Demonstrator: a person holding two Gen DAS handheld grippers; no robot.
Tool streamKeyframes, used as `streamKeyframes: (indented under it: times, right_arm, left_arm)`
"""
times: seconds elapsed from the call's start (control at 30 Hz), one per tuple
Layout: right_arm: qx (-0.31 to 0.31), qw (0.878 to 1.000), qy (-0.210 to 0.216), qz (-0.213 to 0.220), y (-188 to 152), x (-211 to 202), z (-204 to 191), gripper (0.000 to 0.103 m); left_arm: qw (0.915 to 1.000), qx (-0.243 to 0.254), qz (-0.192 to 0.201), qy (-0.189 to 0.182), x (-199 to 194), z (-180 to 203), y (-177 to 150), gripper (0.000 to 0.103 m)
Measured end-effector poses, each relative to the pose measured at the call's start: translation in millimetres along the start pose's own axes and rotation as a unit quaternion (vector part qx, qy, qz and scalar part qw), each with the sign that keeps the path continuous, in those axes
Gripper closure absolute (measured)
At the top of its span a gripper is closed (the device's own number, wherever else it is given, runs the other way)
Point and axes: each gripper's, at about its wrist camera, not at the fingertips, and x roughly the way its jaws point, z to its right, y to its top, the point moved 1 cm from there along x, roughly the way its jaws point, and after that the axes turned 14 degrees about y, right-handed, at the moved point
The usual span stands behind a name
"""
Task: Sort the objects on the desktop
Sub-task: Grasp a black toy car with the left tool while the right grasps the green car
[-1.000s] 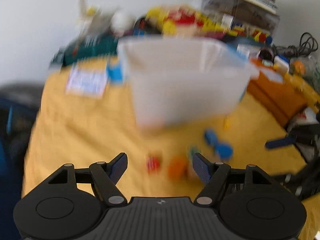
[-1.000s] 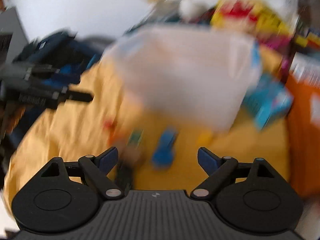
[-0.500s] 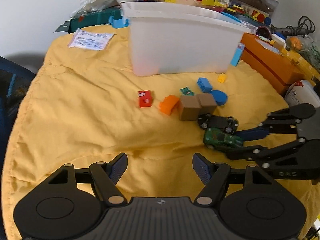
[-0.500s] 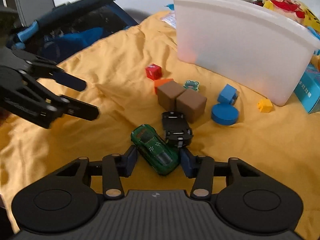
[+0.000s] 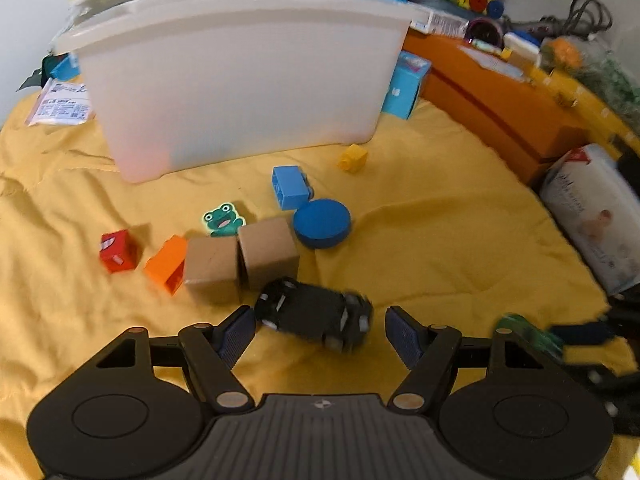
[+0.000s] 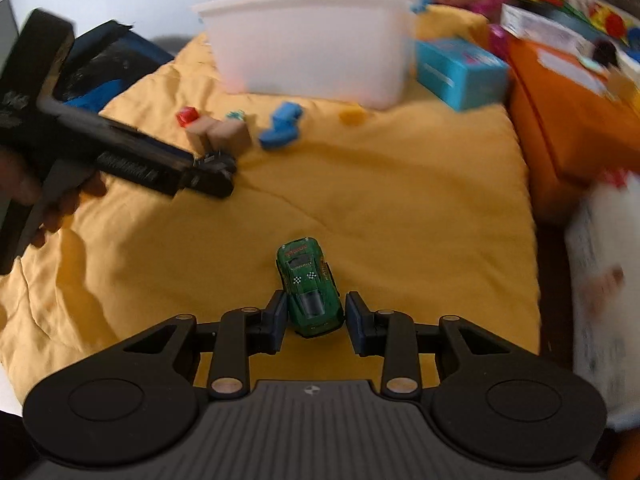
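Note:
My right gripper is shut on a green toy car and holds it above the yellow cloth. My left gripper is open, its fingers on either side of a black toy car lying on the cloth. Beyond it lie two brown cubes, an orange block, a red block, a frog sticker, a blue disc, a blue brick and a small yellow brick. A white plastic bin stands behind them.
An orange box and a light blue carton stand right of the bin. A white package lies at the right edge. Toy clutter fills the back. A dark blue chair is left of the cloth.
My right gripper closed on the green car and pulled it back away from the pile. My left gripper moved forward and right to straddle the black car.

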Motion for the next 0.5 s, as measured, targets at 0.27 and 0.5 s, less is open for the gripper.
streamKeyframes:
  times: [0.27,0.5]
  right_arm:
    - [0.007,1.000,-0.009,0.012,-2.5,7.1,0.5,0.043]
    - [0.006,0.999,0.011,0.043,21.4,1.4,0.1,0.068]
  left_arm:
    - [0.9988,0.037,0.033,0.006,-13.0,-8.3,-7.1,0.036]
    - [0.9973,-0.014,0.072,-0.009,-66.9,-46.3,7.5,0.036]
